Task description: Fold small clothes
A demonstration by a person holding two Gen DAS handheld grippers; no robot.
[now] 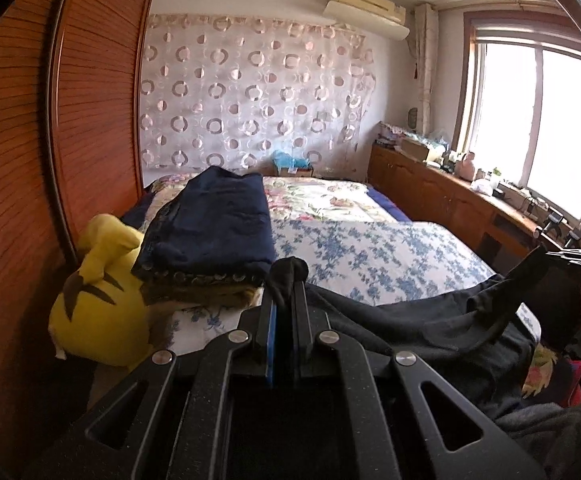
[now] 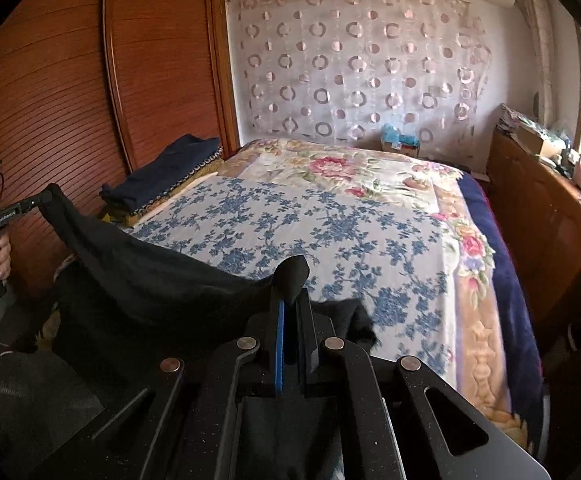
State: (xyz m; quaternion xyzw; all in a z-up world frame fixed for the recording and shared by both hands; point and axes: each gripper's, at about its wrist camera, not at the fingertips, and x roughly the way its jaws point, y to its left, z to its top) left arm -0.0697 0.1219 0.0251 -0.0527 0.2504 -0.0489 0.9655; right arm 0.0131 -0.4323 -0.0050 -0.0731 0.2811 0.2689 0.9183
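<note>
Bedroom, floral bedspread (image 2: 310, 220) serving as folding surface. Left gripper (image 1: 288, 280) and right gripper (image 2: 292, 280) are each pinching a corner of the black garment (image 2: 138, 280); keeping it taut and level should lay it flat.

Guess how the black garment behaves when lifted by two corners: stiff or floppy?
Likely floppy: the black garment sags between the left gripper and right gripper. Probably light, since pinched corners hold it. Its dragging lower part may bunch up.
</note>
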